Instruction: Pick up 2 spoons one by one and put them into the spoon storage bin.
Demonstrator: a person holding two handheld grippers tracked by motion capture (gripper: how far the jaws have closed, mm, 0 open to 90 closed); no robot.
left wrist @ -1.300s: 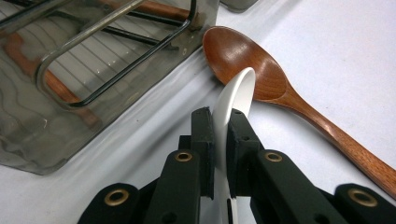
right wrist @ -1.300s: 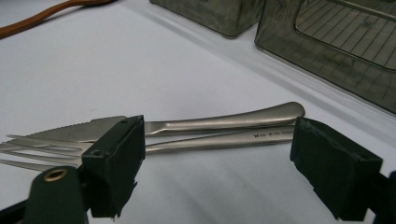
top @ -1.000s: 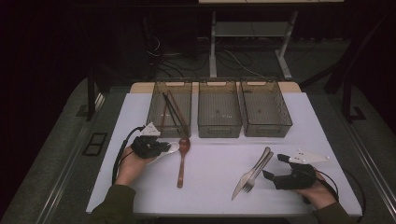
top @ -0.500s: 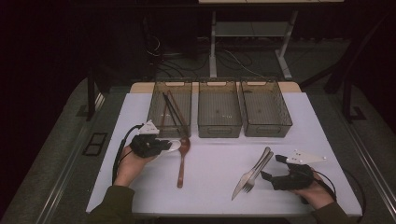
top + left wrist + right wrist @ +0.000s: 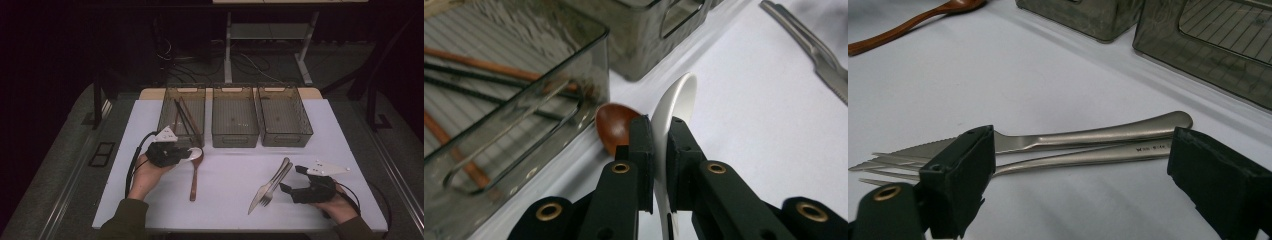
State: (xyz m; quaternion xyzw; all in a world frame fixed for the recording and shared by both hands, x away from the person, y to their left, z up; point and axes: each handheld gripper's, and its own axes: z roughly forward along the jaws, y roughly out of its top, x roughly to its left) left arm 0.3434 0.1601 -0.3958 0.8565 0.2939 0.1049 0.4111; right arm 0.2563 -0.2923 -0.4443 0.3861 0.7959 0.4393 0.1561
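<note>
Left gripper [image 5: 660,145] clamps a white spoon [image 5: 676,105] just beside the wooden spoon [image 5: 195,172], at the left bin's [image 5: 167,107] front wall. Right gripper [image 5: 1083,165] gapes wide — knife [image 5: 1088,136] and fork [image 5: 1073,159] lie between its jaws on the table [image 5: 230,165].

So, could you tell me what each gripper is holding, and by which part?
Left gripper pinches the white spoon by its handle. Right gripper holds nothing.
</note>
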